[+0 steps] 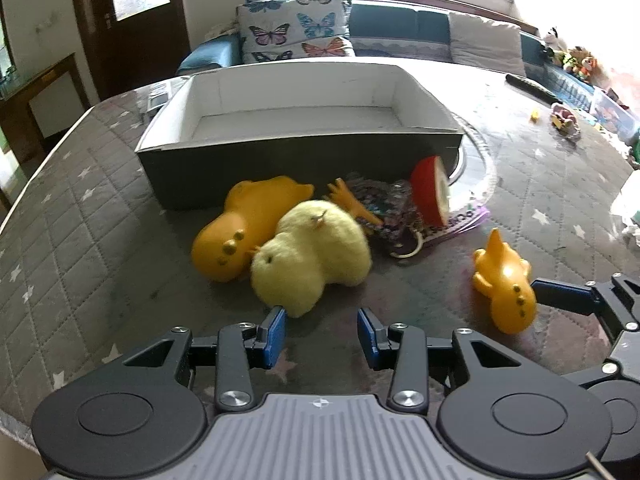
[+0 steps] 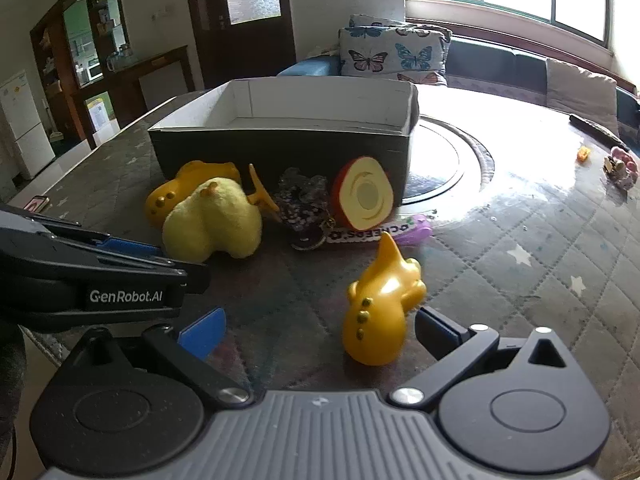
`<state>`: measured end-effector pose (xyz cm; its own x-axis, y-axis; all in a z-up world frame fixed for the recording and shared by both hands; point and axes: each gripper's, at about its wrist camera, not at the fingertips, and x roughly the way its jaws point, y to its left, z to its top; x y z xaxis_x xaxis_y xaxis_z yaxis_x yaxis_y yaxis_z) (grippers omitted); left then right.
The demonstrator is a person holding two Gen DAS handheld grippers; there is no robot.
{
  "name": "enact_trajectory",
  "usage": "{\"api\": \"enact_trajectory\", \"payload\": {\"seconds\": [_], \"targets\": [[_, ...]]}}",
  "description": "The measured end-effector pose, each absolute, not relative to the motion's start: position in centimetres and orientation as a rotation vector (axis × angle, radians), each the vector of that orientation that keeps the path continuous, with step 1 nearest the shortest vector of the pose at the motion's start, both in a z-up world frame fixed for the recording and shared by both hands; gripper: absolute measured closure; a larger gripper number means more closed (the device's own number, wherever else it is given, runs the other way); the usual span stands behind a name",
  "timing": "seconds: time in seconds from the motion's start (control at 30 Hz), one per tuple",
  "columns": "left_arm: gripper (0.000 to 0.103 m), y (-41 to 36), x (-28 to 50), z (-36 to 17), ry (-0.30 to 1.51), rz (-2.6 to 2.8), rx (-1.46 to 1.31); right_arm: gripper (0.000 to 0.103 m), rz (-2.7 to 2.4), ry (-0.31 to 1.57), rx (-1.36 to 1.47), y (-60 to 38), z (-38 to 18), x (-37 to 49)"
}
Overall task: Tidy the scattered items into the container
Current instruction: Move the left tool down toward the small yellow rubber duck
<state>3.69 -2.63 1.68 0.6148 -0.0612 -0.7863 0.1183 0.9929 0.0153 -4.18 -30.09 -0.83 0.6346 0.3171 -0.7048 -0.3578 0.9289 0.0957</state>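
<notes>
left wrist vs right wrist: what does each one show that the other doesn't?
Left wrist only: the left tool, open, just short of the yellow plush chick; soft toys on the sofa's far end.

Right wrist only: the right tool, open, its fingers either side of the small orange toy; the apple half's cut face; a white fridge and shelves at left.

Both: box, larger orange toy, chick, apple half, keyring clutter, butterfly cushions.
</notes>
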Motion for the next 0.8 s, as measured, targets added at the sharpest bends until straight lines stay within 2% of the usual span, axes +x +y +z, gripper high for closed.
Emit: {"api": "enact_trajectory", "payload": {"seconds": [0.47, 0.8], "targets": [[0.061, -5.0, 5.0, 2.9, 0.901, -0.200, 0.072, 0.006, 0.358, 0.798, -0.013, -31.5, -0.8, -3.9], [0.061, -7.8, 6.7, 3.8, 0.914, -0.326, 0.074, 0.018, 0.344, 0.811, 0.036, -32.6, -1.0, -3.5]]}}
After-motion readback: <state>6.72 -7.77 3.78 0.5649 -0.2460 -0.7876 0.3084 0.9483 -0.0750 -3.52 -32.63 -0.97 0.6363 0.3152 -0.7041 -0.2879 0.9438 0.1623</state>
